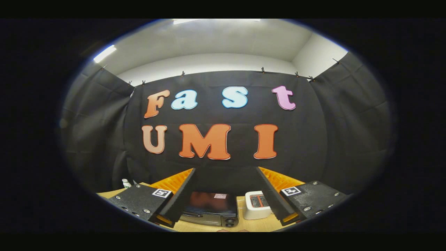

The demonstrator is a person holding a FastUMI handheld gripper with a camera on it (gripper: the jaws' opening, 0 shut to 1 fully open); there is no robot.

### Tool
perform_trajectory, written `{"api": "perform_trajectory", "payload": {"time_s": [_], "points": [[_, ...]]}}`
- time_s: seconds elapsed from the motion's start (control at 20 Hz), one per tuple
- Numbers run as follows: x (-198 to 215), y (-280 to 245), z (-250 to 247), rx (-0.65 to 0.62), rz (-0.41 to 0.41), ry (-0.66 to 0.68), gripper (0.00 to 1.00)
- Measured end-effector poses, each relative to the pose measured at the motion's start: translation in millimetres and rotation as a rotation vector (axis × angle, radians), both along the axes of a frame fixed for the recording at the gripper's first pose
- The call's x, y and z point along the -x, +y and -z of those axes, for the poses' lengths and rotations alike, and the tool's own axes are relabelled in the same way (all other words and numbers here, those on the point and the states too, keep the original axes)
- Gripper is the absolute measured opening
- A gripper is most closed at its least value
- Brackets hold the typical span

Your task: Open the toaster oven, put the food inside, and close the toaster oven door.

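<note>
Two fingers [225, 195] spread apart and empty, one toaster oven [210, 208] between them, one white toaster [257, 205] beside it

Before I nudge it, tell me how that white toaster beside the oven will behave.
The white toaster looks boxy and flat-based, so it should slide rather than roll. Its smooth shell may be slippery. The hand-held gripper is open, well short of it.

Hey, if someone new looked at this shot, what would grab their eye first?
The hand-held gripper, its fingers spread wide and holding nothing. Between them, on the wooden table, sits the dark toaster oven, door closed. A small white toaster stands beside it, near one finger.
</note>
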State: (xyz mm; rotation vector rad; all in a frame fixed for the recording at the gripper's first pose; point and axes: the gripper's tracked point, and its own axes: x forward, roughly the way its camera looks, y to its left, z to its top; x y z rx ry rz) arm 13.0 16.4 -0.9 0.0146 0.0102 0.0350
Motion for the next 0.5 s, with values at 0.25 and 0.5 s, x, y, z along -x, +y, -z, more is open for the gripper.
{"api": "perform_trajectory", "payload": {"time_s": [0.25,0.5], "points": [[-6.4,4.1,25.3,-0.01,0.004,0.057,0.98],[-11.7,31.9,76.7,-0.038,-0.044,0.181,0.99]]}}
